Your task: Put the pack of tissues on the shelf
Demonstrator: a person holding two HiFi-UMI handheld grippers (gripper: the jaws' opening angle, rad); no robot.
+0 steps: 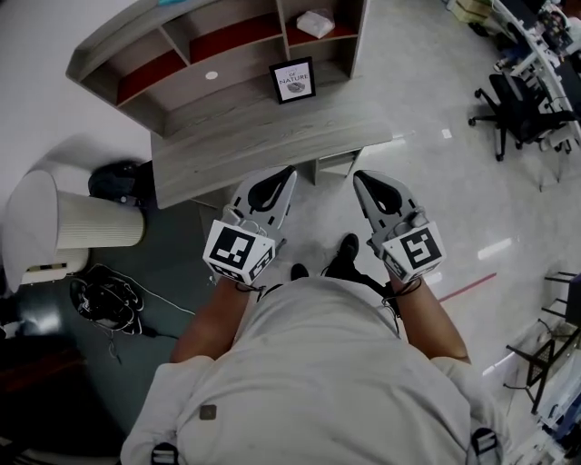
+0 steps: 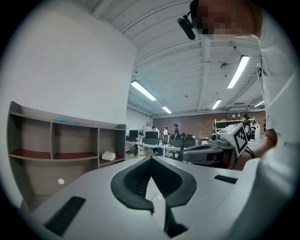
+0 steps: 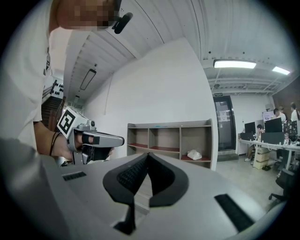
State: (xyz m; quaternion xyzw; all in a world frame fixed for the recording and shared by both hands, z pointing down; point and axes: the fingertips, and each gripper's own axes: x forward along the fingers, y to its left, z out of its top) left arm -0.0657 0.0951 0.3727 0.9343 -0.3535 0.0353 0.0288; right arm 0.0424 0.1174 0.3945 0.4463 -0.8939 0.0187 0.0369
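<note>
Nearest, the left gripper [image 1: 289,173] and right gripper [image 1: 357,175] point level, each with its jaws together on nothing, over a glossy pale floor [image 1: 436,173]. Ahead stands a grey wood-grain desk [image 1: 263,136]. On its far side, the white pack of tissues [image 1: 315,23] lies on the red board in the right-end compartment of the grey shelf unit [image 1: 113,44].

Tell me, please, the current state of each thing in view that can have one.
pack of tissues: lying in the shelf's end compartment at the head view's right, not held.
left gripper: shut, nothing between the jaws.
right gripper: shut, nothing between the jaws.
picture frame: standing upright on the desk.
</note>
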